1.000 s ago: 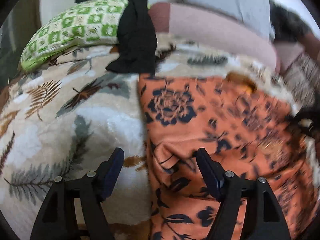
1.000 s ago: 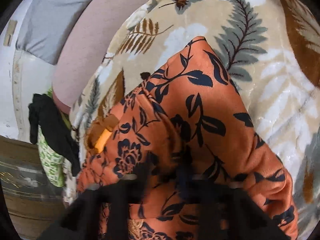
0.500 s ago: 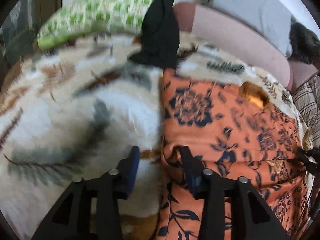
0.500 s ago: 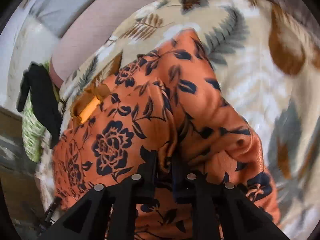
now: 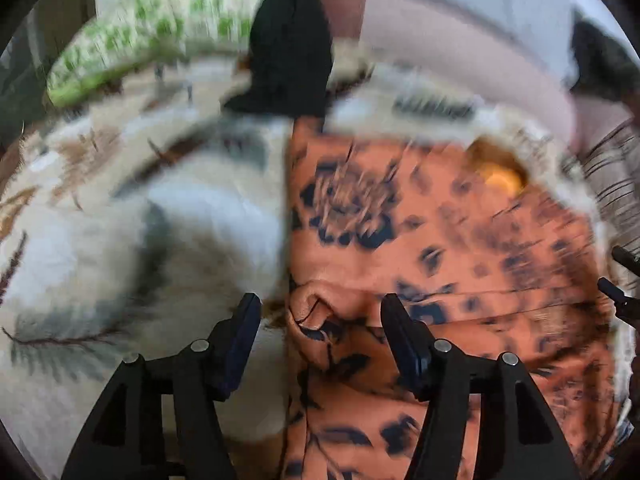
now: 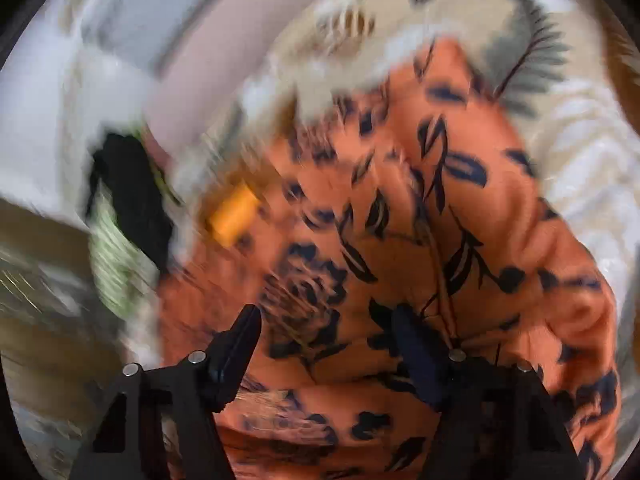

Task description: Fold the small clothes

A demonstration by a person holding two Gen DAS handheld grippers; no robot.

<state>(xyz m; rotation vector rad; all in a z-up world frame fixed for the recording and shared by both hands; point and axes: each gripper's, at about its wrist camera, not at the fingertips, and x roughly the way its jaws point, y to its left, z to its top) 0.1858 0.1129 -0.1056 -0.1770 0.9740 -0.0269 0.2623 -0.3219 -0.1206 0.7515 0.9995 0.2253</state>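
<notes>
The orange floral garment (image 6: 460,208) is released flat for folding; left gripper (image 5: 320,322) and right gripper (image 6: 326,332) jaws are opening, nothing pinched.

A second ago the right gripper (image 6: 324,328) was pinched tight on a raised fold of the orange floral garment (image 6: 460,220); now its jaws are opening, fingers spread apart, with the cloth lying loose below them. The left gripper (image 5: 320,312) narrowed half a second ago and its jaws are opening again, straddling the garment's bunched edge (image 5: 312,308) beside the leaf-print blanket (image 5: 120,240).
</notes>
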